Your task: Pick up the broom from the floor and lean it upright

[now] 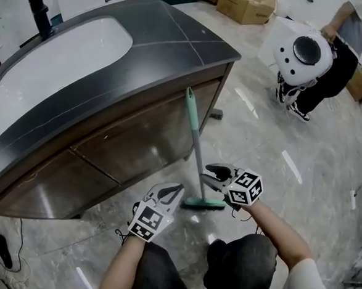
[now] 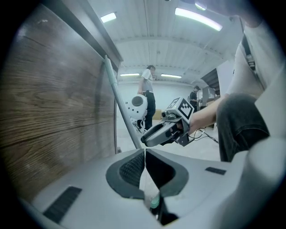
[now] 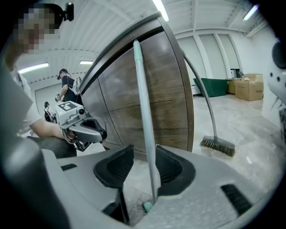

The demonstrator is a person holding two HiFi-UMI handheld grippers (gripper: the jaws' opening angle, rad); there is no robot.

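The broom [image 1: 195, 140] has a pale green handle and a green head [image 1: 203, 202]. It stands on the floor with its handle leaning against the wooden cabinet front [image 1: 138, 144]. My right gripper [image 1: 209, 173] is open low on the handle. In the right gripper view the handle [image 3: 144, 116] runs up between the spread jaws [image 3: 144, 150], close to the right pad, with a gap on the left. My left gripper [image 1: 178, 187] hovers just left of the broom head. Its jaws [image 2: 145, 154] are shut with nothing between them. The handle [image 2: 120, 107] rises beyond them.
A dark counter with a white sink [image 1: 161, 43] tops the cabinet. A second brush [image 3: 217, 145] with a grey handle leans at the cabinet's corner. A person with a white rounded device [image 1: 304, 52] is at the far right. Cardboard boxes [image 1: 245, 3] sit at the back.
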